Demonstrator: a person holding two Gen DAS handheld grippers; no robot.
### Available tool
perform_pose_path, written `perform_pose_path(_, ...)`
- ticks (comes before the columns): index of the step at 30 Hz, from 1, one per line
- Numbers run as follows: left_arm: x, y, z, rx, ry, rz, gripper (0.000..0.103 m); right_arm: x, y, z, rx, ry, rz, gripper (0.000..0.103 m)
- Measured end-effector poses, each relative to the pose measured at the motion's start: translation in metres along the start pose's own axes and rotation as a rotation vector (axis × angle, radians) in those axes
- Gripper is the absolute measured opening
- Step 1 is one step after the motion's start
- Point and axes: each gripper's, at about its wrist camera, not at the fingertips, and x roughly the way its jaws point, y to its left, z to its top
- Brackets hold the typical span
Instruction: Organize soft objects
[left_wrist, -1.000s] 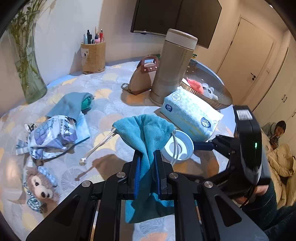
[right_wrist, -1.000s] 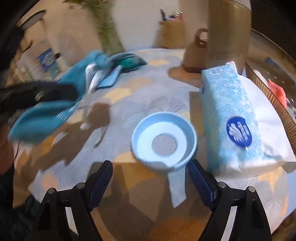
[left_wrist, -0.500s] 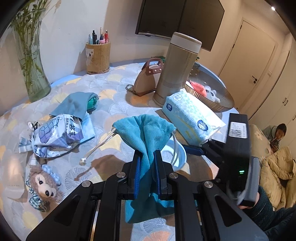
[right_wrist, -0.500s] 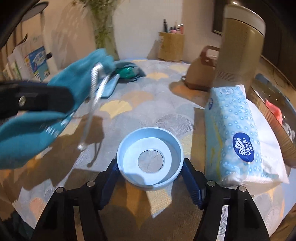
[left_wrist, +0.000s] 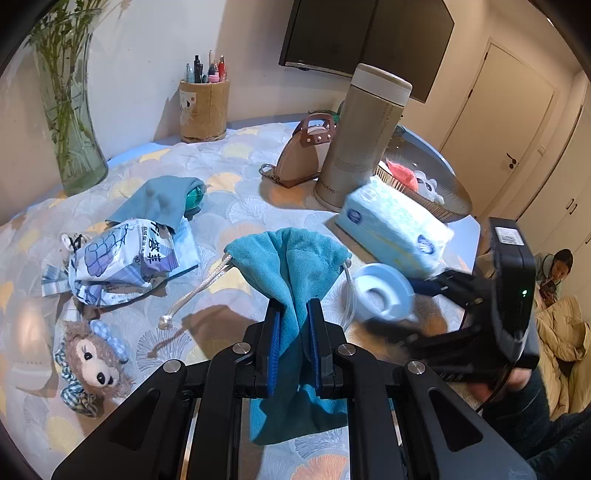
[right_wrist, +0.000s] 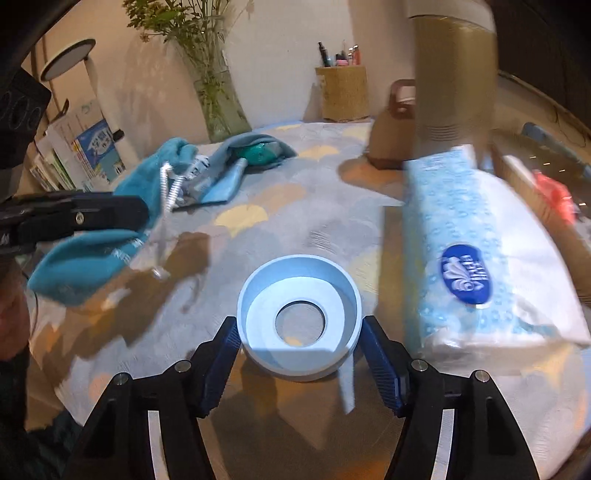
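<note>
Two grippers work above the patterned tablecloth (left_wrist: 236, 173). Clear of the cloth, the left gripper (left_wrist: 293, 332) is clamped tight on the teal drawstring pouch (left_wrist: 291, 266), whose fabric drapes over and below the pads, its white cord (left_wrist: 192, 295) dangling to one side. The right gripper (right_wrist: 300, 341) grips the pale blue ring (right_wrist: 299, 317) by its outer wall, a pad against each side, the jaws having just closed in on it. Just beside the ring lies the blue tissue pack (right_wrist: 476, 251). A plush bear (left_wrist: 92, 365) and a snack packet (left_wrist: 118, 262) lie further off, near the table's edge
</note>
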Motion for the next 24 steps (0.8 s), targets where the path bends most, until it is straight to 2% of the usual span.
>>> perform_pose_path(3, 0.004, -0.001, 0.002, -0.003, 0.008, -0.014, 0.011, -0.009, -0.017, -0.008, -0.009, 0.031, -0.036, 0.065)
perform_pose_path(5, 0.007, -0.006, 0.003, 0.003, 0.014, -0.026, 0.011, -0.018, -0.018, -0.009, -0.015, 0.004, 0.005, 0.065)
perform_pose_path(8, 0.008, -0.016, 0.008, 0.020, 0.005, -0.030, 0.011, -0.037, -0.006, -0.004, -0.028, -0.089, 0.135, 0.065)
perform_pose_path(10, 0.006, -0.026, 0.015, 0.043, -0.008, -0.038, 0.011, -0.046, 0.000, -0.002, -0.046, -0.128, 0.163, 0.065)
perform_pose_path(13, 0.006, -0.041, 0.027, 0.078, -0.032, -0.047, 0.011, -0.063, -0.005, 0.001, -0.058, -0.173, 0.122, 0.065)
perform_pose_path(17, 0.015, -0.072, 0.054, 0.136, -0.049, -0.099, 0.011, -0.091, -0.043, 0.004, 0.006, -0.245, 0.044, 0.065)
perform_pose_path(21, 0.031, -0.117, 0.085, 0.214, -0.063, -0.144, 0.011, -0.125, -0.099, 0.015, 0.104, -0.312, -0.134, 0.065)
perform_pose_path(24, 0.045, -0.153, 0.112, 0.260, -0.079, -0.170, 0.011, -0.149, -0.141, 0.025, 0.198, -0.352, -0.232, 0.065)
